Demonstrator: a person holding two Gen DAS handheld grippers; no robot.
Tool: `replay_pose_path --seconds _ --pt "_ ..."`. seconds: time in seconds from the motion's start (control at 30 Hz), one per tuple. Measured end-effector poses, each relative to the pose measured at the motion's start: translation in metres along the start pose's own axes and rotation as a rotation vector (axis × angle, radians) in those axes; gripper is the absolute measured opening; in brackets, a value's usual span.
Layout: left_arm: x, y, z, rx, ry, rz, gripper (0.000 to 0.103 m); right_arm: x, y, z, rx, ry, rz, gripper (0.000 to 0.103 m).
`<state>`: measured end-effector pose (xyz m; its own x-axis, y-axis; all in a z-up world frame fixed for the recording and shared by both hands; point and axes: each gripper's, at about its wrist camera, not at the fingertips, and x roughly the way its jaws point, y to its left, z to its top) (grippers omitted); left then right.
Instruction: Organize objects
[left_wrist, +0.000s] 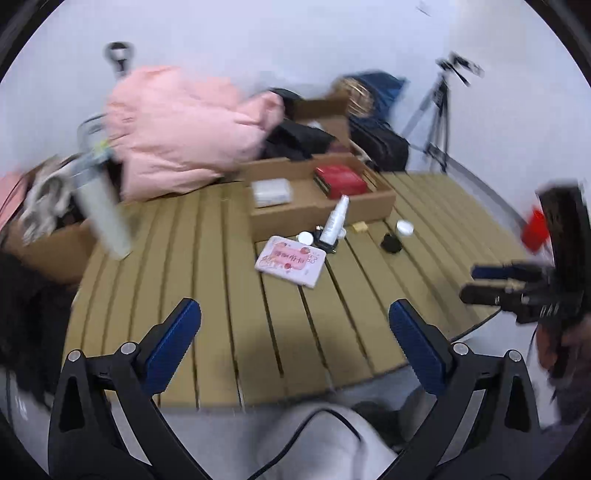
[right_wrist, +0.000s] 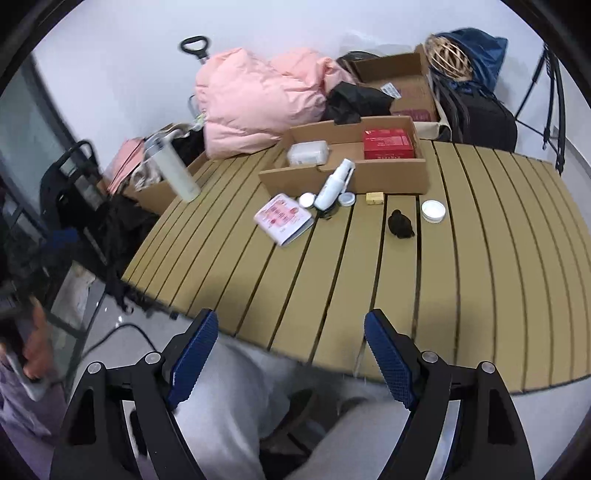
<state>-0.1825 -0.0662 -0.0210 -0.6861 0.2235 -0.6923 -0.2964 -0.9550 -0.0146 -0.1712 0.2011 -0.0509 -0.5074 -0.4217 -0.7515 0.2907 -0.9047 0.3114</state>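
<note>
On the slatted tan table (left_wrist: 229, 295) (right_wrist: 480, 277) lie a pink booklet (left_wrist: 290, 261) (right_wrist: 283, 218), a white spray bottle (left_wrist: 334, 220) (right_wrist: 334, 184) leaning on the cardboard tray, small white jars (left_wrist: 405, 227) (right_wrist: 433, 211), a black lump (left_wrist: 390, 243) (right_wrist: 400, 223) and a yellow block (right_wrist: 373, 198). The cardboard tray (left_wrist: 369, 210) (right_wrist: 391, 177) holds a red box (left_wrist: 341, 180) (right_wrist: 387, 143) and a clear plastic case (left_wrist: 271, 192) (right_wrist: 308, 153). My left gripper (left_wrist: 295, 332) hangs open over the table's near edge, nothing between its fingers. My right gripper (right_wrist: 291, 350) is open too, short of the near edge.
A pink puffy jacket (left_wrist: 177, 129) (right_wrist: 255, 103) is piled at the table's back. A tall white bottle (left_wrist: 101, 206) (right_wrist: 173, 168) stands in a box at the left. Bags, a second carton (right_wrist: 399, 81) and a tripod (left_wrist: 437, 114) stand behind. Grey trouser legs (right_wrist: 236, 402) show below.
</note>
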Motion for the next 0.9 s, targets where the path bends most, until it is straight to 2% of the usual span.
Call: replay_pose_path --seconds 0.07,0.17,0.23,0.33,0.4,0.47,0.5,0.57,0.63,0.7,0.77,0.8,0.83,0.9 --pt "0.042 0.010 0.002 0.043 0.026 -0.017 0.097 0.034 -0.004 0.011 0.014 0.012 0.015 0.085" --pt "0.104 0.029 0.012 0.044 0.077 -0.073 0.087 0.097 -0.006 0.027 0.044 0.071 0.025 0.082" --pt "0.138 0.042 0.018 0.009 0.100 -0.122 0.087 0.132 -0.004 0.039 0.061 0.088 0.045 0.070" --pt "0.181 0.054 0.024 -0.007 0.135 -0.127 0.083 0.179 -0.001 0.058 0.091 0.111 0.061 0.061" --pt "0.208 0.060 0.026 -0.019 0.174 -0.130 0.076 0.207 0.002 0.069 0.090 0.136 0.046 0.051" --pt "0.227 0.067 0.026 -0.049 0.201 -0.157 0.065 0.228 0.002 0.076 0.094 0.143 0.029 0.043" --pt "0.231 0.068 0.024 -0.058 0.208 -0.166 0.062 0.236 0.001 0.078 0.102 0.146 0.017 0.040" --pt "0.241 0.072 0.020 -0.079 0.227 -0.172 0.045 0.247 -0.005 0.080 0.135 0.141 0.026 0.040" --pt "0.248 0.074 0.015 -0.114 0.253 -0.191 0.035 0.252 -0.011 0.080 0.162 0.131 0.039 0.038" --pt "0.243 0.073 0.010 -0.131 0.243 -0.198 0.033 0.253 -0.016 0.081 0.174 0.116 0.052 0.036" --pt "0.235 0.066 0.006 -0.142 0.261 -0.188 0.024 0.253 -0.020 0.083 0.170 0.106 0.051 0.034" --pt "0.229 0.061 0.001 -0.160 0.290 -0.189 0.024 0.253 -0.021 0.084 0.165 0.106 0.043 0.027" --pt "0.217 0.052 -0.006 -0.169 0.298 -0.210 0.023 0.252 -0.022 0.084 0.160 0.109 0.032 0.026" --pt "0.202 0.038 -0.016 -0.140 0.274 -0.223 0.023 0.244 -0.022 0.084 0.129 0.112 0.009 0.025"
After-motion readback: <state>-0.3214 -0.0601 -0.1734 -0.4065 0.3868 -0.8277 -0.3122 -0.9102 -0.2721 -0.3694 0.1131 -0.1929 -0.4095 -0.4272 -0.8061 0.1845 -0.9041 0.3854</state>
